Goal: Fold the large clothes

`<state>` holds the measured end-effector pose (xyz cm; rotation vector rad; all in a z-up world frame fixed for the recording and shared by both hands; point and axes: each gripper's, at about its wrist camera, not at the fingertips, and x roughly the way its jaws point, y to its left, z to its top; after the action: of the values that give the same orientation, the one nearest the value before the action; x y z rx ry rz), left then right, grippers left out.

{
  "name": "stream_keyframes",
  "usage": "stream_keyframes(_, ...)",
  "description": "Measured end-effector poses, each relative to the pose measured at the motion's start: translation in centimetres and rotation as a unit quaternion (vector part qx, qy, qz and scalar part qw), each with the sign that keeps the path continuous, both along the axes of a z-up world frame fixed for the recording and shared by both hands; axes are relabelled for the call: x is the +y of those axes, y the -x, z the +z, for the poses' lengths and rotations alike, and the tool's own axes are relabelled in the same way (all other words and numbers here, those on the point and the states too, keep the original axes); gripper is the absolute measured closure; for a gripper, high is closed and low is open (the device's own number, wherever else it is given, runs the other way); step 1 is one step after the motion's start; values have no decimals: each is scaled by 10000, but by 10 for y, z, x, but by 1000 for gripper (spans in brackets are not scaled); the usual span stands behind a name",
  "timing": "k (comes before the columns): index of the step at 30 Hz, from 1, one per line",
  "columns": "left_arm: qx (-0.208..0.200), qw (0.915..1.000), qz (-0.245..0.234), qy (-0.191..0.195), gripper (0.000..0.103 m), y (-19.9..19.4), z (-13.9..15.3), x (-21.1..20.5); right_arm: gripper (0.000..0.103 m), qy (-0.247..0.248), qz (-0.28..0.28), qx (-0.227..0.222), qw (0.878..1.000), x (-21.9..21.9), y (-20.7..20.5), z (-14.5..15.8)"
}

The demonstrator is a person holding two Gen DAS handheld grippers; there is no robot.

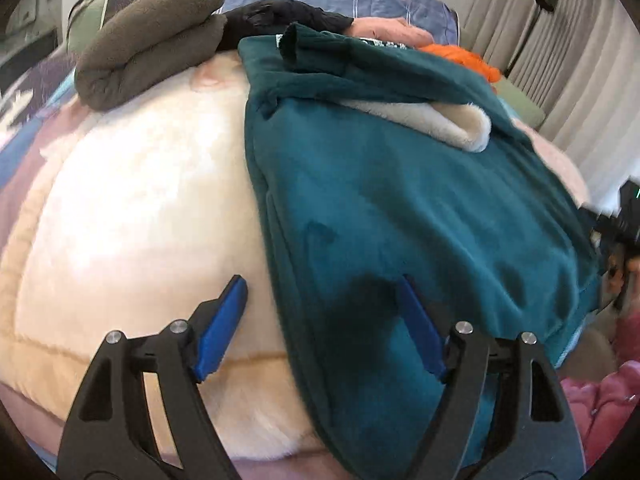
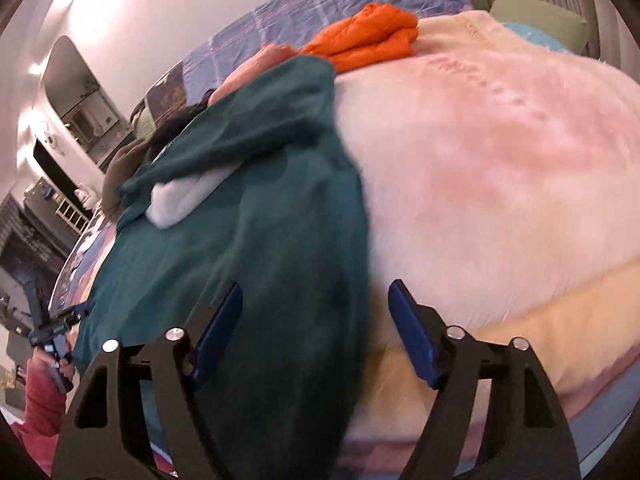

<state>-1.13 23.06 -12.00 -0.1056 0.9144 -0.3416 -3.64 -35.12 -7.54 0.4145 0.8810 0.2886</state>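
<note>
Left gripper (image 1: 322, 320): jaws released, nothing clamped, straddling the garment's left edge. Right gripper (image 2: 316, 322): released, straddling its right edge. Teal garment (image 1: 400, 208): flat on the fluffy blanket (image 1: 140, 208), long axis running away toward the bed's far edge; 2 grippers equally near.

A bedroom in a home, plainly: wide bed (image 2: 500, 152) under a fluffy pink-and-cream blanket (image 1: 132, 216), checked blue quilt (image 2: 340, 4) beyond. Pleated curtains (image 1: 568, 52) along one side, green pillow (image 2: 540, 14) tucked near them, folded clothes piled across the covers.
</note>
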Motion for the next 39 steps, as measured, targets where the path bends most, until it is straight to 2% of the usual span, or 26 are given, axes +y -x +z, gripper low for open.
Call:
stream_keyframes(4,-52,9997,-128,193,25,21,-1,-1,37,6,2,-80,10000,11,23,-5)
stream_keyframes(6,-45,9988,-232,418,26,33,-2,-1,38,-150,-75,-129,9998,10,33,-4)
stream_keyframes(9,-189,9981,-297,506,26,53,-1,-6,39,-376,-69,-93,9992,8,47,-2)
stream_keyframes(16,-85,9961,-293,827,27,77,-5,-12,39,-179,99,1,9998,27,67,-3)
stream_keyframes(17,-88,9956,-272,887,33,75,-7,-12,43,-238,63,82,9997,26,65,-7)
stream_keyframes(18,-102,9950,-208,976,50,73,-7,-12,48,-290,4,141,9995,25,63,-9)
stream_keyframes(19,-148,9942,-164,1048,59,73,-5,-12,64,-319,-107,117,9994,23,64,-7)
stream_keyframes(20,-198,9939,-153,1076,69,75,-1,-13,75,-412,-157,61,9990,21,65,-4)
stream_keyframes(21,-307,9938,-126,1062,74,77,5,-14,76,-581,-176,-21,9982,17,68,1)
stream_keyframes(25,-837,9901,-72,1125,81,83,45,-17,80,-1084,-264,-522,9924,8,72,37)
stream_keyframes(28,-1333,9820,-63,1338,83,83,82,-16,81,-1506,-222,-741,9856,5,67,59)
stream_keyframes(32,-1962,9713,-143,1333,87,95,122,-18,81,-1897,-154,-1129,9752,-2,68,88)
stream_keyframes(33,-2251,9646,-164,1367,103,106,136,-15,81,-1953,-162,-1208,9731,-4,70,94)
stream_keyframes(34,-2507,9558,-221,1516,103,117,147,-10,82,-1977,-156,-1316,9713,-5,73,102)
stream_keyframes(35,-2808,9442,-248,1704,103,132,160,-1,83,-1968,-141,-1394,9704,-6,76,108)
stream_keyframes(36,-3131,9353,-125,1641,103,149,177,5,85,-1895,-127,-1466,9708,-6,80,113)
stream_keyframes(37,-3289,9329,-9,1469,103,159,187,7,88,-1701,-132,-1591,9724,-5,84,121)
stream_keyframes(38,-3379,9326,92,1265,103,166,194,8,103,-1530,-149,-1719,9730,-5,85,128)
stream_keyframes(39,-3343,9352,144,1157,102,166,194,9,103,-1304,-231,-1881,9732,-5,88,135)
